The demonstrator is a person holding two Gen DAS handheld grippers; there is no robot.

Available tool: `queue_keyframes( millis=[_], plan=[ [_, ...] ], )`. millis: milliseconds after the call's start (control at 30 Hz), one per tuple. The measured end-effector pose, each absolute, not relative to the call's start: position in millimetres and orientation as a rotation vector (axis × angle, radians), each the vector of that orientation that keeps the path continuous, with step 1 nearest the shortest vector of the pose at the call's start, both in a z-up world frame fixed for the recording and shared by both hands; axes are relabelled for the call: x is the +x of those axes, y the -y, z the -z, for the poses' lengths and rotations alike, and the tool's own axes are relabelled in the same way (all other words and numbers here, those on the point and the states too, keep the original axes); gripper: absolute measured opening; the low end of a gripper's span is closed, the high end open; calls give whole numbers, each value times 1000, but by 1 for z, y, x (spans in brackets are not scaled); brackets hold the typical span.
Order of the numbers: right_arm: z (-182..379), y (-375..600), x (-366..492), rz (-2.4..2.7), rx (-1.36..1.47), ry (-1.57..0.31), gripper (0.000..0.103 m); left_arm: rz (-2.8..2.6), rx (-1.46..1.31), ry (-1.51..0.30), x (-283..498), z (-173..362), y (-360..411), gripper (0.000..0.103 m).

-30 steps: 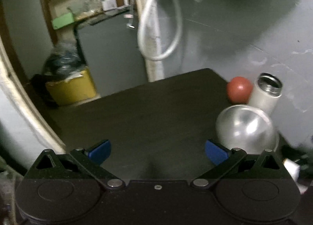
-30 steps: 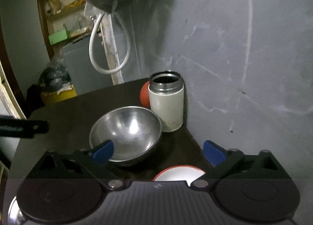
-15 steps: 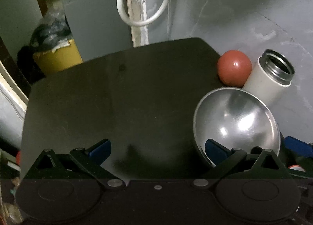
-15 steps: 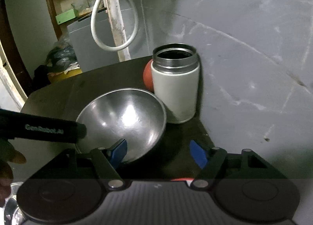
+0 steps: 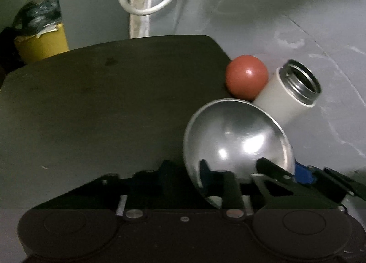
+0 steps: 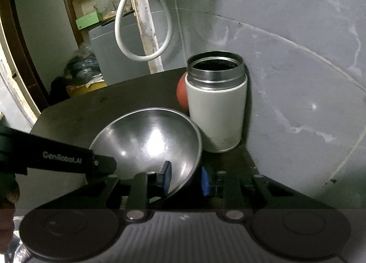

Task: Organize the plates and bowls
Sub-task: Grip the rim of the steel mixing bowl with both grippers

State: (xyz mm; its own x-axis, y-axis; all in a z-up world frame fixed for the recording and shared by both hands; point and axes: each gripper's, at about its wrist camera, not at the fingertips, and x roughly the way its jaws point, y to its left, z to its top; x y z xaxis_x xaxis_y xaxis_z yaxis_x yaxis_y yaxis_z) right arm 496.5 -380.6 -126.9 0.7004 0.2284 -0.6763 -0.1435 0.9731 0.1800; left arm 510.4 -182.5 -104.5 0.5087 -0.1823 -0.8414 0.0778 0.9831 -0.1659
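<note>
Our left gripper (image 5: 201, 171) is mostly dark and hard to read; its fingers look drawn together, one tip lost behind the bowl (image 6: 151, 141), so we cannot tell if it clamps anything. Our right gripper (image 6: 185, 177) is clamped on the bowl's near rim. The shiny steel bowl tilts on the dark worktop (image 5: 103, 102), just beside a white flask (image 6: 216, 112) that half hides a red ball (image 5: 246, 77).
</note>
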Motion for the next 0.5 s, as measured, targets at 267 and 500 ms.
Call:
queue_keyframes(
  millis=[267, 500],
  plan=[
    [111, 378, 482, -223, 122, -736, 28, 155, -122, -994, 495, 92, 178, 15],
    [78, 376, 444, -233, 127, -694, 28, 176, -141, -930, 456, 58, 167, 15]
  ],
)
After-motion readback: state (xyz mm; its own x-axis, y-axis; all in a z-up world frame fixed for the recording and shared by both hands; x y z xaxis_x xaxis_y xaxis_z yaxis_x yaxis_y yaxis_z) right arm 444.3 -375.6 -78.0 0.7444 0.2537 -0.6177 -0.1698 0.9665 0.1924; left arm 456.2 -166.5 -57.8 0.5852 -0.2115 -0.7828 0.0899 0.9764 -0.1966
